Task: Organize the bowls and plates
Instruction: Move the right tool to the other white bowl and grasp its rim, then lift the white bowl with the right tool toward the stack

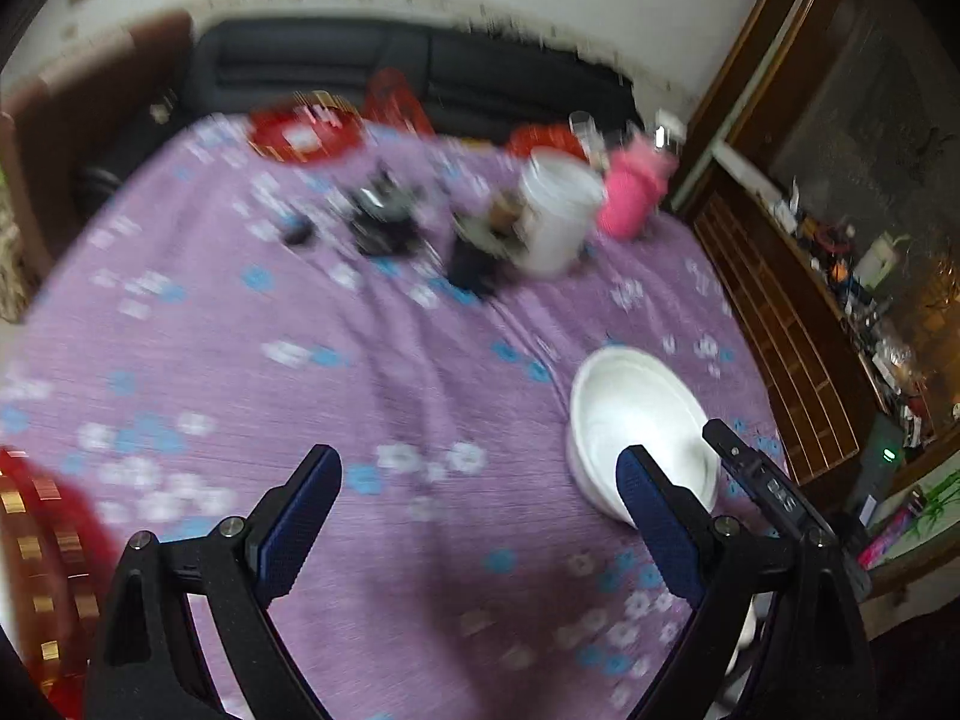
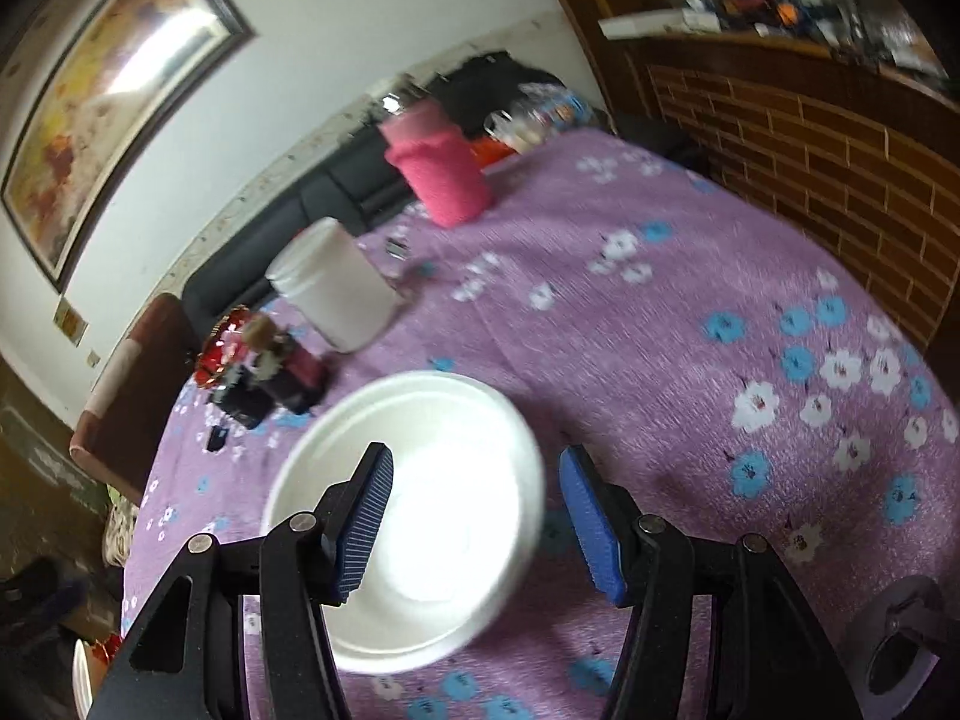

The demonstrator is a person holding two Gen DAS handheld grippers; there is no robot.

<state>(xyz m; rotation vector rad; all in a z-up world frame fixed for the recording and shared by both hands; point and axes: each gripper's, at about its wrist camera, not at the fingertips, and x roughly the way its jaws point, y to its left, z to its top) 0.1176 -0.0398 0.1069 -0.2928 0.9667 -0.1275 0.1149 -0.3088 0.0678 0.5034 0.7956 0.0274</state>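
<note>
Purple flowered cloth covers the table (image 1: 420, 372). Left tool (image 1: 480, 483): fingers apart, holding nothing. White bowl (image 1: 642, 420), seemingly empty, near the table's right edge. Right tool (image 2: 477, 474): fingers apart, straddling the bowl's (image 2: 420, 516) rim, not clamped.

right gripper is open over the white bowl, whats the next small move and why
Probably lower the right gripper so the bowl's near right rim sits between the fingers, then close. Its jaws stand open and the white bowl lies on the purple cloth just under and ahead of them, ungripped. The left gripper is open too, with nothing in it, the bowl off to its right.
</note>
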